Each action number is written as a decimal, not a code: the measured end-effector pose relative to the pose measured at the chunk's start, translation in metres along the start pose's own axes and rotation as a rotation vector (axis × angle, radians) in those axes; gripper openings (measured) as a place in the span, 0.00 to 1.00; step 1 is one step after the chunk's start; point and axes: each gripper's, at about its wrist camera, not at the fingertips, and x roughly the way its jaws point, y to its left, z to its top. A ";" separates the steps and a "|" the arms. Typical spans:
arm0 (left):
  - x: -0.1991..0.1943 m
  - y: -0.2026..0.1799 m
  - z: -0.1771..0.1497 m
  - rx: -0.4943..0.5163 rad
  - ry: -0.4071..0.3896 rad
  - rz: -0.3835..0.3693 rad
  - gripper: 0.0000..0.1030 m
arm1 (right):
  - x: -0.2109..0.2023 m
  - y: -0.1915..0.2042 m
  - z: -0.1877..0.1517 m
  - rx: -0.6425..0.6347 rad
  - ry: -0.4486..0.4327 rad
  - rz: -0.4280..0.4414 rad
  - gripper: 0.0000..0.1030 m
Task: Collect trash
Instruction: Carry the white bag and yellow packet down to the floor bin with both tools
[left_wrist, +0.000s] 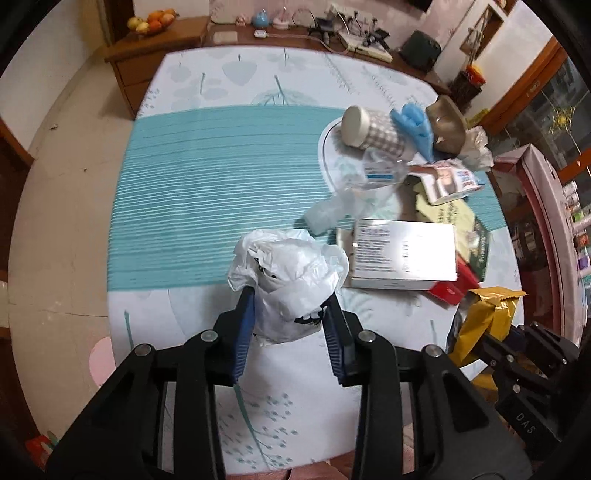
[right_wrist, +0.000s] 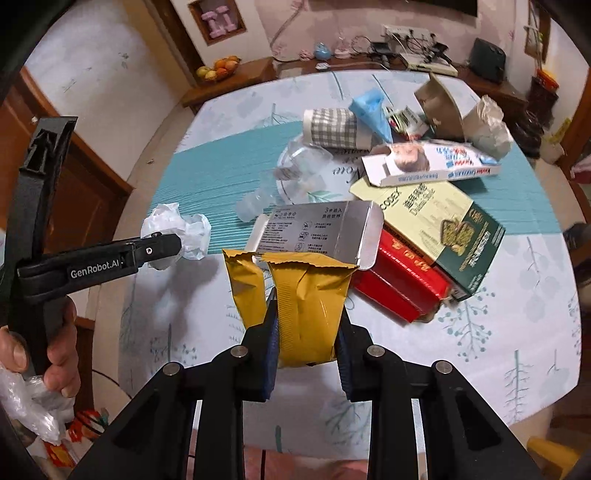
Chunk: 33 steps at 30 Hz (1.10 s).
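Left gripper (left_wrist: 290, 317) fingers pinching a crumpled white plastic bag (left_wrist: 291, 284), lifted above the near part of the leaf-patterned worktop (left_wrist: 221, 166). Right gripper (right_wrist: 306, 343) fingers clamped on a creased yellow foil wrapper (right_wrist: 295, 295), held just near of the silver-white cardboard box (right_wrist: 317, 232) and red carton (right_wrist: 402, 284) in the litter pile at far right.

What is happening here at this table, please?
A person is clearing trash off a table with a hand-held gripper in each hand. The left gripper is shut on a crumpled white plastic bag. The right gripper is shut on a yellow foil wrapper. Both pieces look lifted clear of the tablecloth. A pile is left on the table: a silver box, a red box, a green and cream box, a checked cup and a clear plastic bottle.
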 end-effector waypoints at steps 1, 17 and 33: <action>-0.008 -0.003 -0.004 -0.013 -0.015 0.003 0.31 | -0.008 -0.002 -0.003 -0.016 -0.012 0.009 0.25; -0.112 -0.120 -0.160 -0.242 -0.360 0.132 0.31 | -0.149 -0.079 -0.097 -0.262 -0.197 0.236 0.25; -0.047 -0.139 -0.313 -0.279 -0.156 0.166 0.31 | -0.086 -0.105 -0.226 -0.248 0.000 0.258 0.25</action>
